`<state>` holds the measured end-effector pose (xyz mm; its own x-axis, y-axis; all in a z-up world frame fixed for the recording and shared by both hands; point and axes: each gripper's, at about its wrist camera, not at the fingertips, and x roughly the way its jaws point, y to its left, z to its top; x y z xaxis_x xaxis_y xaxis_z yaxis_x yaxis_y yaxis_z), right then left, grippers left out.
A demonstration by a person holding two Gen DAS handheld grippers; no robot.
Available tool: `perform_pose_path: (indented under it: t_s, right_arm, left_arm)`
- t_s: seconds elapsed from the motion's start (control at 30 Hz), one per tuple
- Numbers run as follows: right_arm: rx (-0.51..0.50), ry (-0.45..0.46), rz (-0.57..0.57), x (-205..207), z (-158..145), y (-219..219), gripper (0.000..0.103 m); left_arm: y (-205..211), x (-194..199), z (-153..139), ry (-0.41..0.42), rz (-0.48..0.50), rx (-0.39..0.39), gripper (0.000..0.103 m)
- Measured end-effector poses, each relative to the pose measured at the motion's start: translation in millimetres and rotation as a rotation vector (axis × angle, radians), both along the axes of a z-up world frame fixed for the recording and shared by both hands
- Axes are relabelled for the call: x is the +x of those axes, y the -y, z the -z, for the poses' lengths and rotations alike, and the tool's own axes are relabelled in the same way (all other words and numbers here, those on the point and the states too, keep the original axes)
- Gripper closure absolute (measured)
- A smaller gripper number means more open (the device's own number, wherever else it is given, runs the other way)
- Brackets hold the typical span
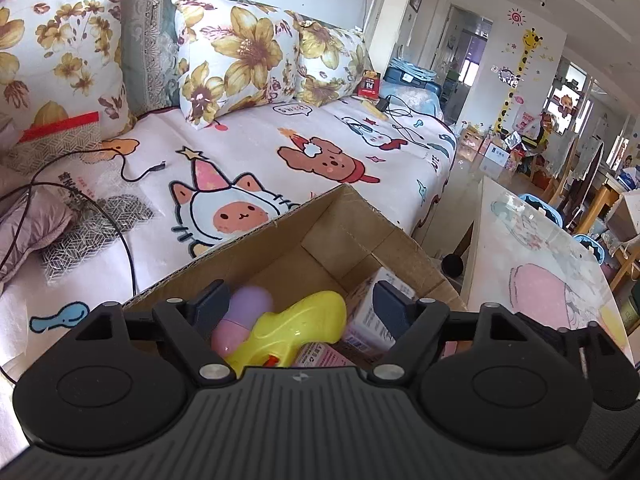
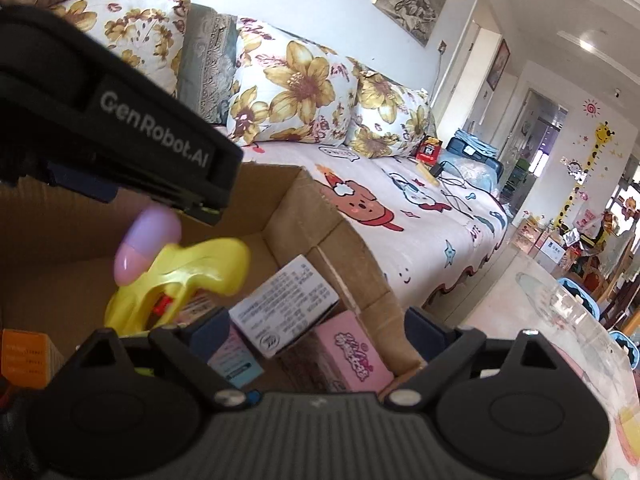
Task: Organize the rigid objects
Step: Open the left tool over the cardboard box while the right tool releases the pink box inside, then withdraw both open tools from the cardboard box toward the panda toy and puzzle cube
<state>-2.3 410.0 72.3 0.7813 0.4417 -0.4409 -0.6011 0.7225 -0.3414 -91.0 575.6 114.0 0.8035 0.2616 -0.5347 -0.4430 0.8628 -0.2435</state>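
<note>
Left claw (image 1: 302, 306): nearest the left wrist lens, jaws spread wide over the open box, gripping nothing; the yellow toy and capsule show between its fingers without touching them.
Right claw (image 2: 318, 330): jaws wide apart above the box's right corner, nothing held.
Sofa (image 1: 360, 152): behind the box, covered in a cartoon-animal sheet, with floral cushions (image 1: 240, 56) leaning on its back.
Desk (image 1: 540, 264): pale glass-topped surface just right of the box.
Cardboard box (image 1: 280, 240): open, flaps up, standing against the sofa front; it holds all the task items.
Yellow toy gun (image 2: 180, 276): lying tilted on the pile, near the box's middle.
White printed carton (image 2: 284, 304): tilted, right of the toy gun, resting over the pink one.
Pink carton (image 2: 352, 356): in the box's near right corner.
Pink-and-lilac capsule (image 2: 146, 242): touching the toy gun's upper left side.
Orange carton (image 2: 24, 356): at the box's left edge, partly hidden.
</note>
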Motion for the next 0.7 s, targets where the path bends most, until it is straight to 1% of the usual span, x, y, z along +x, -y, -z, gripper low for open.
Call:
perform_pose_path:
  t_s: [0.1,0.23,0.57,0.7]
  right_arm:
    - [0.028,0.016,0.048,-8.8,-4.6,17.0,0.008]
    - [0.056,0.03,0.113,-15.3,-6.5,38.3,0.007]
    - [0.122,-0.017,0.214,-30.1,-0.1,84.2,0.007]
    - [0.127,-0.026,0.243,-36.6,4.6,95.7,0.007]
  left_arm:
    - [-0.2,1.8,2.0,0.0,0.008,-0.002,0.004]
    - [2.8,5.1,3.6,-0.007,0.023,0.02,0.003]
    - [15.8,11.3,9.7,-0.04,0.085,0.104,0.001]
    - [20.0,10.6,12.7,-0.056,0.114,0.144,0.0]
